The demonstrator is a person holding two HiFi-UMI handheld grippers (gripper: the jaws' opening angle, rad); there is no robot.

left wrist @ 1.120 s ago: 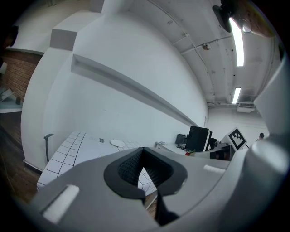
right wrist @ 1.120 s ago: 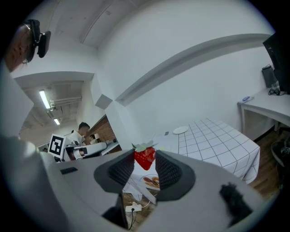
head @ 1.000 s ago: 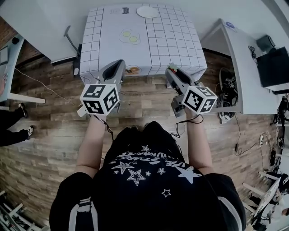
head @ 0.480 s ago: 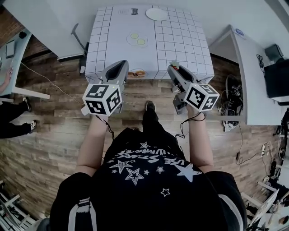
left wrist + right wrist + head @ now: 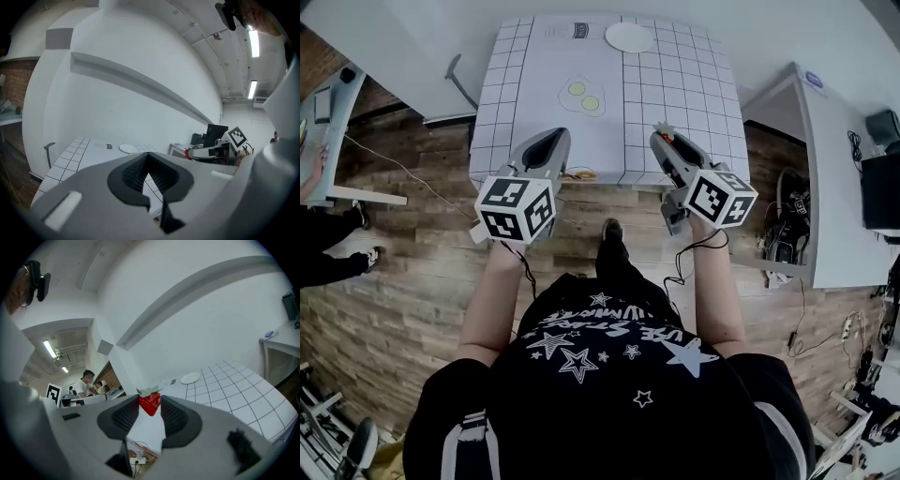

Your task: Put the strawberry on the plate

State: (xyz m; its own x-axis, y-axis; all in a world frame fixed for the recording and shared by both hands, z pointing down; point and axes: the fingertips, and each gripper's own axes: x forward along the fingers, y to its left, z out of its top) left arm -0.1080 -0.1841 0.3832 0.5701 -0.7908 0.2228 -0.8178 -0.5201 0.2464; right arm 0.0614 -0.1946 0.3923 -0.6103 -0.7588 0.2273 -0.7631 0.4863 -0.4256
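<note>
My right gripper point(image 5: 668, 139) is shut on a red strawberry with green leaves point(image 5: 664, 133) over the front right of the white gridded table point(image 5: 680, 84). In the right gripper view the strawberry point(image 5: 150, 404) sits pinched between the two ribbed pads at their tips. The white plate point(image 5: 630, 37) lies empty at the table's far edge, seen also as the plate point(image 5: 190, 378) and the plate point(image 5: 127, 148). My left gripper point(image 5: 546, 150) hovers over the front left edge, its jaws point(image 5: 147, 157) meeting at the tips with nothing between them.
Two round green-yellow pieces point(image 5: 584, 96) lie mid-table, and a small brownish item point(image 5: 578, 173) sits at the near edge. A white desk point(image 5: 825, 178) with a monitor stands to the right, and cables point(image 5: 787, 234) lie on the wooden floor. A person's legs point(image 5: 328, 253) show at far left.
The person has stepped toward the table. Both grippers now reach over its front edge. The strawberry stays held in the right gripper.
</note>
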